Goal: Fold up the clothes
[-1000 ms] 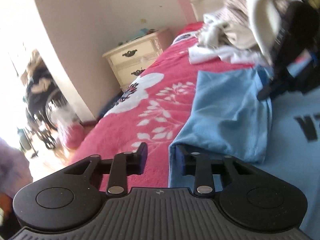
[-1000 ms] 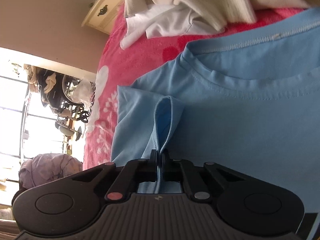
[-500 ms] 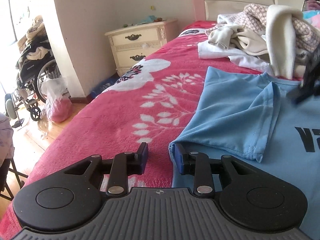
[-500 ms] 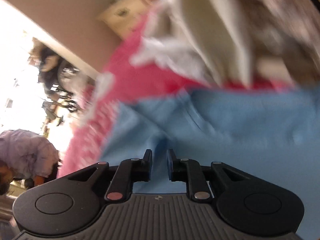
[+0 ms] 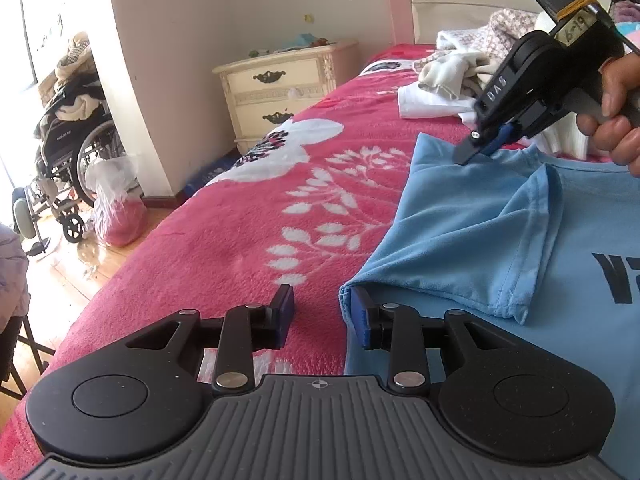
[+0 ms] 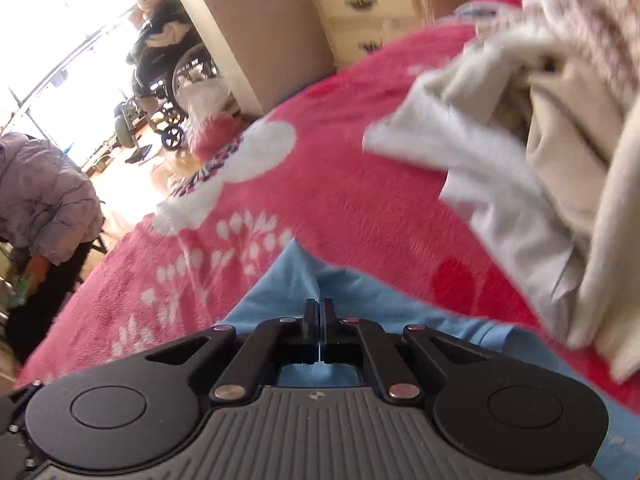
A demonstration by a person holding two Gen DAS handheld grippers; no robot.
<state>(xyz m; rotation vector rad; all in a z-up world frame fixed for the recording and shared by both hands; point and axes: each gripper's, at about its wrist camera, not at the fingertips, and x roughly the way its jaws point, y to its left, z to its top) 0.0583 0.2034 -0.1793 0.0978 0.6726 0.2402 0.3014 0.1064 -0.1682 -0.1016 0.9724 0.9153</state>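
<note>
Right now a light blue T-shirt is lying spread on the pink floral blanket that is covering the bed, with its near sleeve folded in over the chest and a bit of black lettering showing at the far right of the left wrist view. The left gripper is sitting low at the shirt's near edge with its fingers spread wide — the right fingertip is touching the blue hem, the left one is resting over bare blanket, and nothing is lying between them. Further up the bed, the right gripper is coming down onto the shirt's far corner, a bare hand gripping its handle. From its own camera the right gripper is showing its fingers pressed together on a small raised ridge of blue cloth — pinching the shirt close to its pointed corner. Just beyond that corner a loose pile of white and beige clothes is lying on the blanket, near but apart from the shirt. Beside the bed a cream nightstand is standing against the wall, and over by the bright doorway a wheelchair is heaped with clothing, a pink bag sitting on the floor next to it.
</note>
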